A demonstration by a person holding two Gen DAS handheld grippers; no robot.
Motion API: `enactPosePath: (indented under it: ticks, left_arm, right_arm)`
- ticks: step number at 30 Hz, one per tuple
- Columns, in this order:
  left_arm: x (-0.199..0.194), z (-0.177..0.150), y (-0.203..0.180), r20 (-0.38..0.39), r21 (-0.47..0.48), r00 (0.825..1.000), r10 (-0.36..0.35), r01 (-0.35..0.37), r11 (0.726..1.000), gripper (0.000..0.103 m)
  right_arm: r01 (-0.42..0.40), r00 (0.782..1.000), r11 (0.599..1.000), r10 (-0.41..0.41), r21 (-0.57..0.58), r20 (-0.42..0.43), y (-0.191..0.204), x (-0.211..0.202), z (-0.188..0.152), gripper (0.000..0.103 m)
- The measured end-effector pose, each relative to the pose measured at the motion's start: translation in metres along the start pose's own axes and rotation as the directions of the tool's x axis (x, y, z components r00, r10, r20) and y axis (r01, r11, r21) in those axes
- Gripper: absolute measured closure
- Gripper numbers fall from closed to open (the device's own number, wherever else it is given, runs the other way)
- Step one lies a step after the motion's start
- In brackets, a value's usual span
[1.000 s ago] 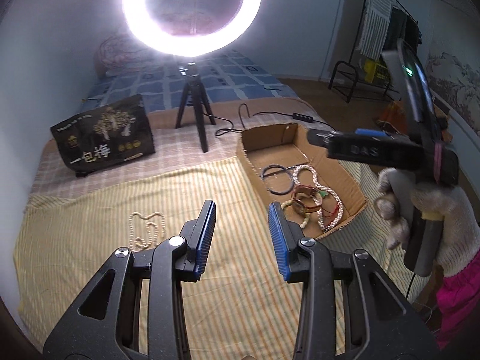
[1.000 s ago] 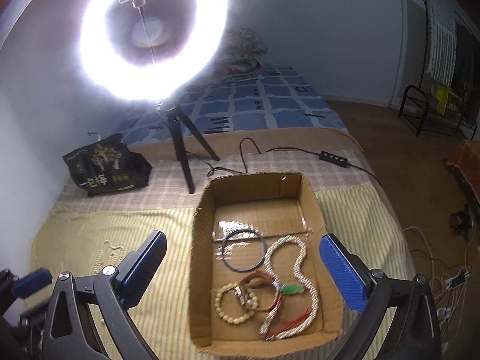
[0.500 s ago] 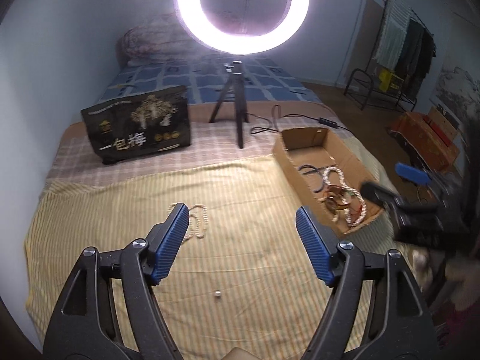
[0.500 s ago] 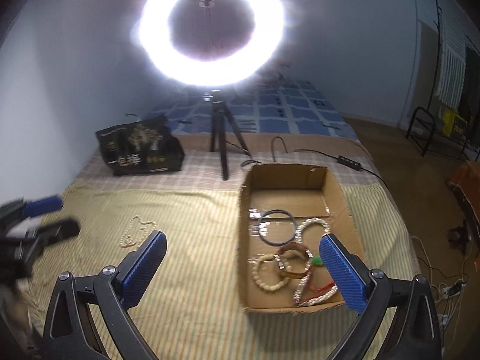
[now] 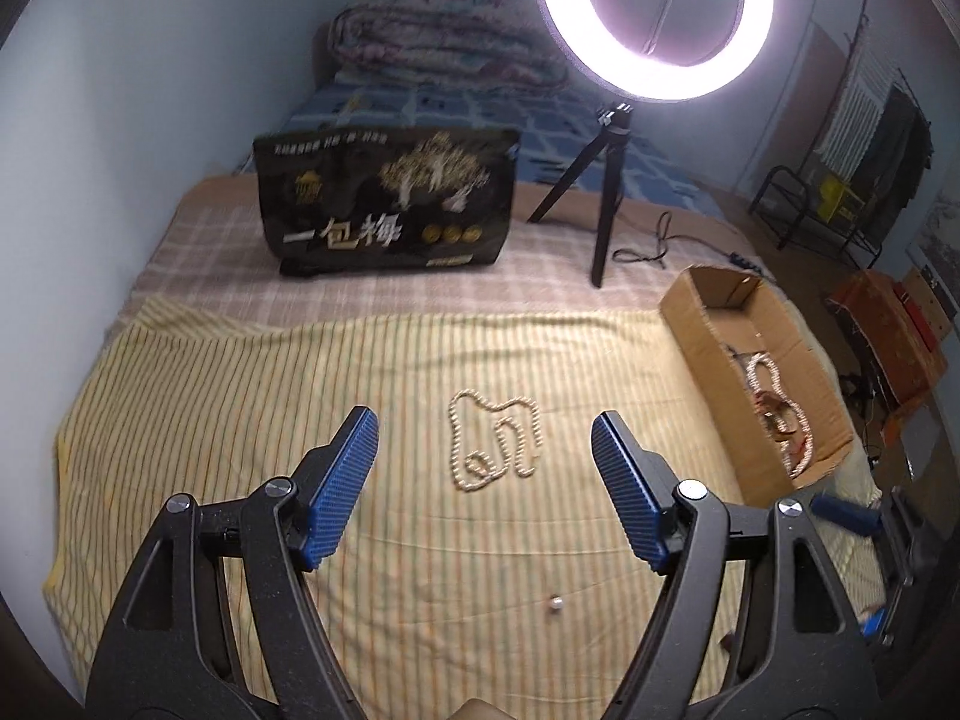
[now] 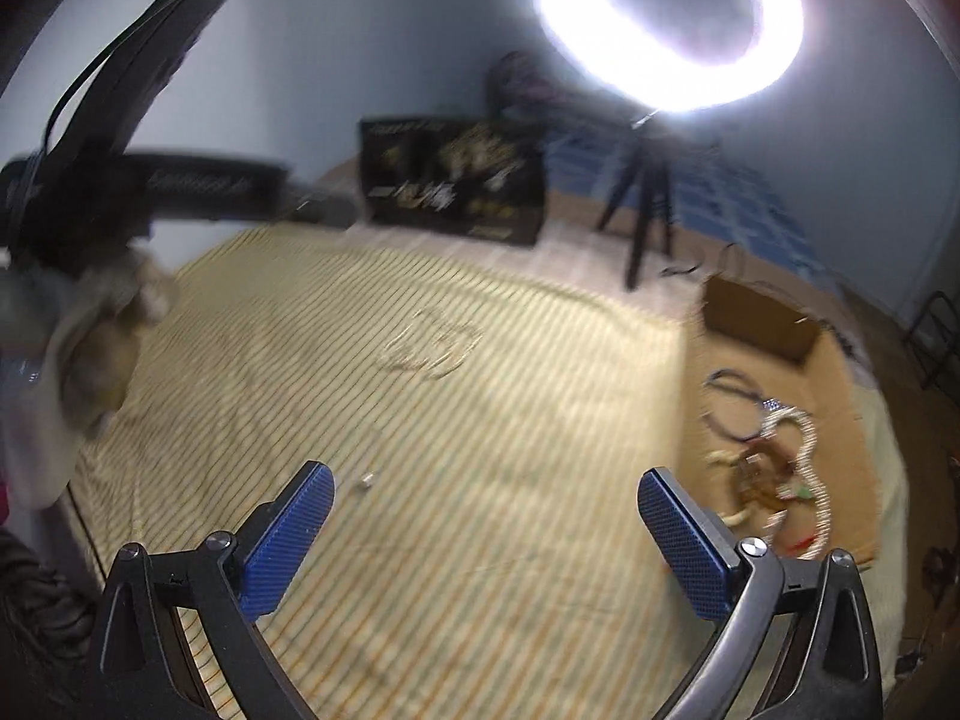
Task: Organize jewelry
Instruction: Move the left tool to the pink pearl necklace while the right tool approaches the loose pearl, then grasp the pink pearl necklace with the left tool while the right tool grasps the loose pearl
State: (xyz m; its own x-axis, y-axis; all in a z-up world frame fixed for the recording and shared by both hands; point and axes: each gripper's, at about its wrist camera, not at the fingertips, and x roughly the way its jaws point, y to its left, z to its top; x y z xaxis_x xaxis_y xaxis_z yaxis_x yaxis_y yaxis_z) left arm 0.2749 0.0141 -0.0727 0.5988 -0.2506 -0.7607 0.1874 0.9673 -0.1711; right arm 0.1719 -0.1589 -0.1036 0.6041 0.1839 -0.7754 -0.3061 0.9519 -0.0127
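Pearly beads, the necklace (image 5: 495, 444) lies looped on the striped bed cover, well left of the cardboard box (image 5: 696, 324). My left tool (image 5: 485, 456) and right tool (image 6: 485, 516) both gape empty. I judge it light, limp, slippery; I'd pinch the bunched lower loops.

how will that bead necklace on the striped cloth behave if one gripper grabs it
The bead necklace lies in loose loops, so it will likely hang limp and swing. Its small round beads may slip between flat jaws. Pushed, it would probably bunch up on the striped cloth rather than slide whole.
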Motion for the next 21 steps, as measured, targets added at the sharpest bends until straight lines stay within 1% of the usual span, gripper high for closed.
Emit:
enactPosePath:
  ticks: [5,7,9,11,12,15,17,19,21]
  left_arm:
    - [0.018,-0.005,0.009,-0.046,0.007,0.999,0.008,-0.008,1.000,0.027]
    - [0.027,-0.007,0.009,-0.066,0.018,0.998,0.002,-0.001,1.000,0.027]
    - [0.037,-0.010,0.008,-0.093,0.020,0.996,-0.010,0.012,1.000,0.027]
    - [0.046,-0.012,0.009,-0.119,0.011,0.993,-0.029,0.030,0.999,0.033]
    - [0.051,-0.013,0.010,-0.133,0.007,0.990,-0.035,0.037,0.999,0.034]
    - [0.068,-0.018,0.010,-0.180,-0.002,0.982,-0.055,0.055,0.998,0.036]
    - [0.077,-0.020,0.011,-0.202,-0.011,0.978,-0.054,0.053,0.999,0.040]
    - [0.086,-0.022,0.013,-0.222,-0.023,0.973,-0.062,0.059,0.998,0.041]
    - [0.094,-0.023,0.014,-0.237,-0.026,0.969,-0.062,0.058,0.998,0.041]
  right_arm:
    - [-0.067,0.995,0.997,0.064,-0.039,-0.076,0.021,0.024,-0.009,0.014]
    - [-0.101,0.990,0.995,0.097,-0.029,-0.105,0.024,0.032,-0.011,0.023]
    - [-0.127,0.984,0.992,0.125,-0.012,-0.124,0.024,0.040,-0.012,0.029]
    - [-0.151,0.979,0.989,0.149,0.001,-0.137,0.026,0.047,-0.013,0.034]
    - [-0.159,0.977,0.987,0.158,0.003,-0.140,0.028,0.050,-0.014,0.038]
    - [-0.192,0.968,0.981,0.190,0.004,-0.161,0.033,0.059,-0.016,0.044]
    - [-0.209,0.962,0.978,0.205,-0.002,-0.178,0.036,0.064,-0.017,0.049]
    - [-0.222,0.957,0.975,0.218,-0.003,-0.193,0.039,0.069,-0.017,0.055]
    - [-0.230,0.953,0.973,0.225,-0.002,-0.204,0.041,0.075,-0.017,0.057]
